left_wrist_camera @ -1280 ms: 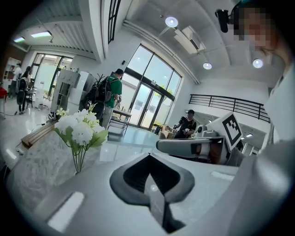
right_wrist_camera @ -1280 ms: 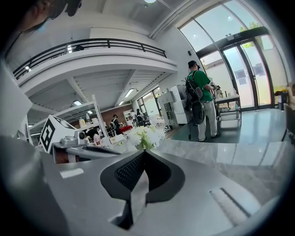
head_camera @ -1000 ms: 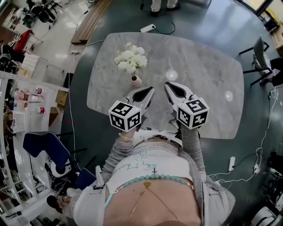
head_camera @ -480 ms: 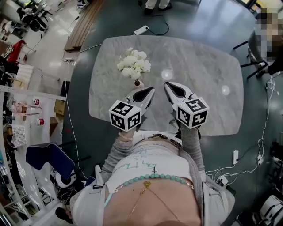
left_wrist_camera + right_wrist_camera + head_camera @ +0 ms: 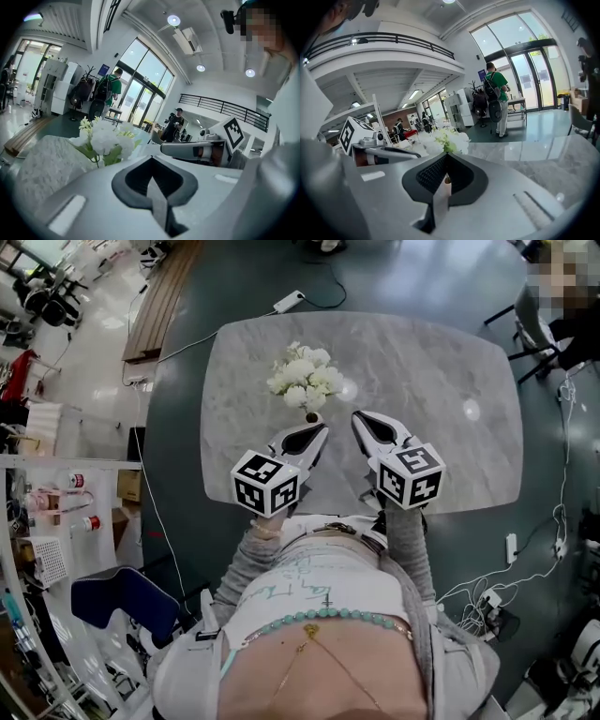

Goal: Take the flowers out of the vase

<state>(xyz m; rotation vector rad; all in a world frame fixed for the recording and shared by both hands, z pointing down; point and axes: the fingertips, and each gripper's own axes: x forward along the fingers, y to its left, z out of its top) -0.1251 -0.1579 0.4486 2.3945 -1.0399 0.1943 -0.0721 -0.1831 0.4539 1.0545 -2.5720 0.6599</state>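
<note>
**Examiner:** Where did the flowers stand at inspection?

**Inspector:** The white flowers [image 5: 305,376] were in the small vase [image 5: 313,415]. It stood upright on the grey tabletop [image 5: 441,362], at twelve o'clock from the person.

**Examiner:** And the tools?

**Inspector:** The left hand-held gripper [image 5: 320,430] had its jaws together with nothing between them. Its tip was just beside the vase, at about five o'clock of it. The right hand-held gripper [image 5: 359,418] was likewise closed and empty, near the vase at three o'clock.

**Examiner:** Risks noted?

**Inspector:** Three, in my judgement.
- Closed jaws could not take the stems. Pushed forward as they stood, either tip would likely nudge the narrow, top-heavy vase and tip it over.
- Nothing steadied the vase, so a pull on the stems might lift it or drag it along.
- A grip on the blooms rather than the stems below them would crush the petals.

I could not tell whether the left tip touched the vase.
</note>
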